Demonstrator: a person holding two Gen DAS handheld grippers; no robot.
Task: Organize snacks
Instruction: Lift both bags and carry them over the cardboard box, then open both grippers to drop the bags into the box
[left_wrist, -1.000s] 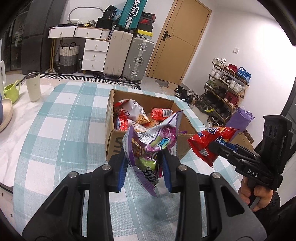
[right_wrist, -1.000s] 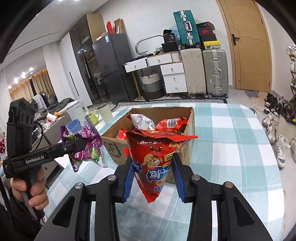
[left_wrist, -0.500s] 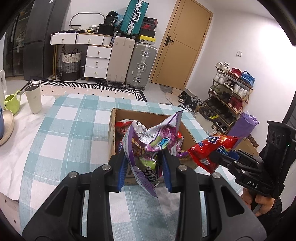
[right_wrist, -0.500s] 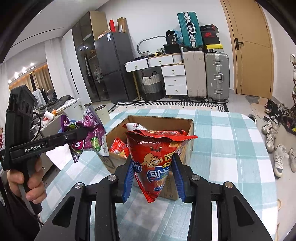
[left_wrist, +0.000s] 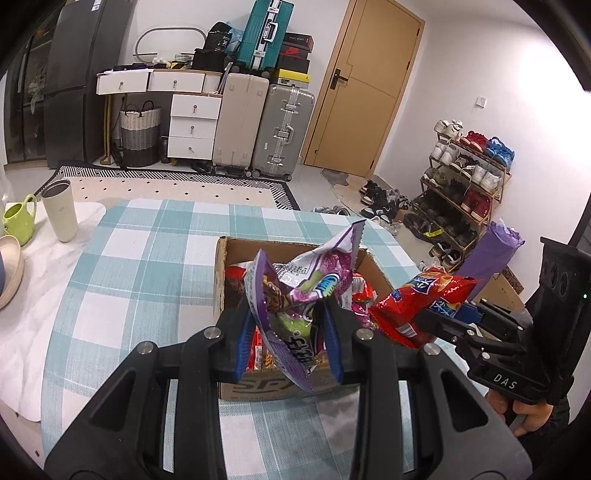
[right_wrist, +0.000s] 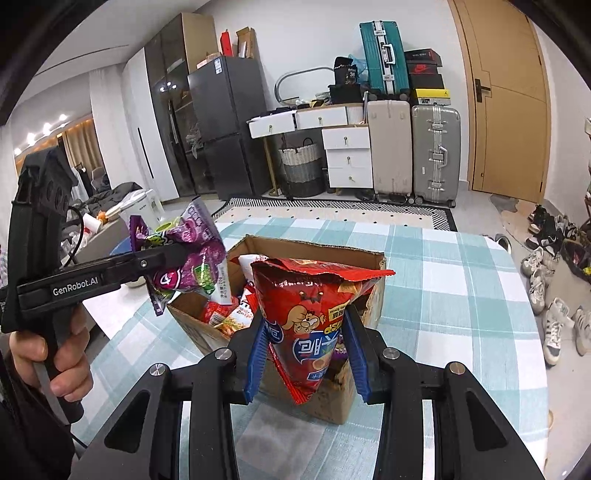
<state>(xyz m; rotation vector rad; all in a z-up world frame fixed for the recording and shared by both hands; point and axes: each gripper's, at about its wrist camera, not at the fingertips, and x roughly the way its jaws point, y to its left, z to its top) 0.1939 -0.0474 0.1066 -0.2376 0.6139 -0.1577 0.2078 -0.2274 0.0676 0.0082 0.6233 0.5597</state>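
My left gripper (left_wrist: 288, 339) is shut on a crumpled purple snack bag (left_wrist: 295, 295), held in the air in front of an open cardboard box (left_wrist: 221, 280) with several snack packets inside. My right gripper (right_wrist: 306, 354) is shut on a red snack bag (right_wrist: 310, 317), also lifted, just before the same cardboard box (right_wrist: 373, 295). In the left wrist view the right gripper (left_wrist: 424, 321) pinches the red bag (left_wrist: 417, 306) at the right. In the right wrist view the left gripper (right_wrist: 177, 258) carries the purple bag (right_wrist: 192, 254) at the left.
The box stands on a table with a teal checked cloth (left_wrist: 147, 251). A beige tumbler (left_wrist: 61, 210), a green mug (left_wrist: 18, 221) and a bowl rim (left_wrist: 9, 273) stand at the table's left. Suitcases, drawers, a door and a shoe rack (left_wrist: 465, 192) lie beyond.
Both grippers drew back toward the near side of the table with their bags still gripped. The box now appears farther away and partly behind the bags.
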